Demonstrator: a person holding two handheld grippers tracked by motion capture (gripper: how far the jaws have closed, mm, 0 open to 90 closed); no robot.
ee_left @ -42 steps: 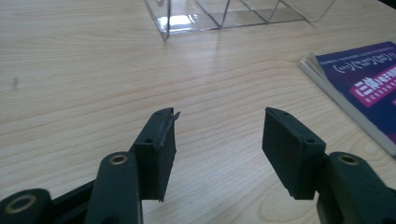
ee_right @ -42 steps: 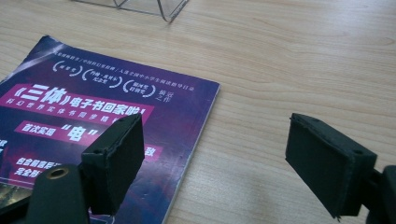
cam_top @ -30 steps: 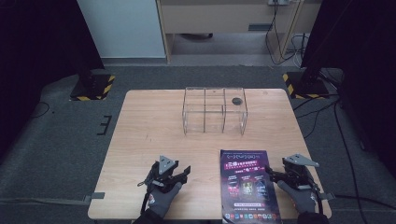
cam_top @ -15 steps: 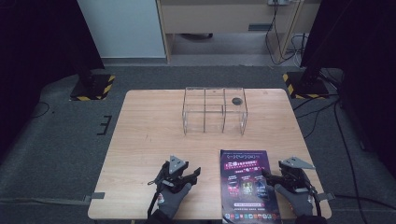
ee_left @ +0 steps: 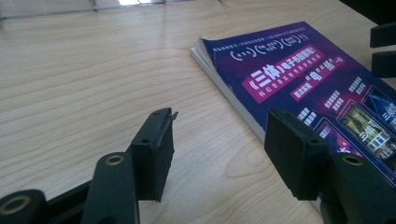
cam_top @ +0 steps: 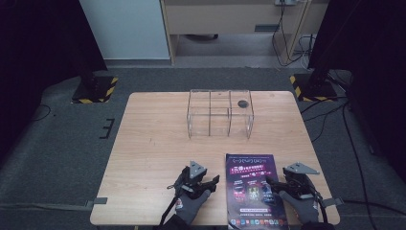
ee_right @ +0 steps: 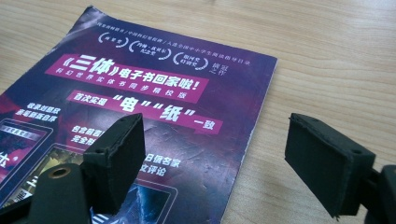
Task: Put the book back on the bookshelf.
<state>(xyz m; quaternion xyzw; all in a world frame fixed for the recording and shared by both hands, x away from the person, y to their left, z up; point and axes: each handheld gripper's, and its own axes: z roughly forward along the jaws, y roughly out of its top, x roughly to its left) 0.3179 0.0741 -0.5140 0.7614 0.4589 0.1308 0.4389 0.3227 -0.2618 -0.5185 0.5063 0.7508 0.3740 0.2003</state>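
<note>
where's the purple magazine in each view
High view: purple magazine lies at the table's near edge, between both hands.
Left gripper view: right half, beyond the right jaw.
Right gripper view: left and centre, behind the left jaw.
Shared landmark: its pink title banner.

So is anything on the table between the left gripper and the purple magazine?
Nothing visible. Bare wooden table lies between the open left gripper and the purple glossy magazine; its near edge sits just beside the jaws.

floor: grey carpet (cam_top: 57, 143) | back: white panel (cam_top: 125, 28) | surroundings: dark
</note>
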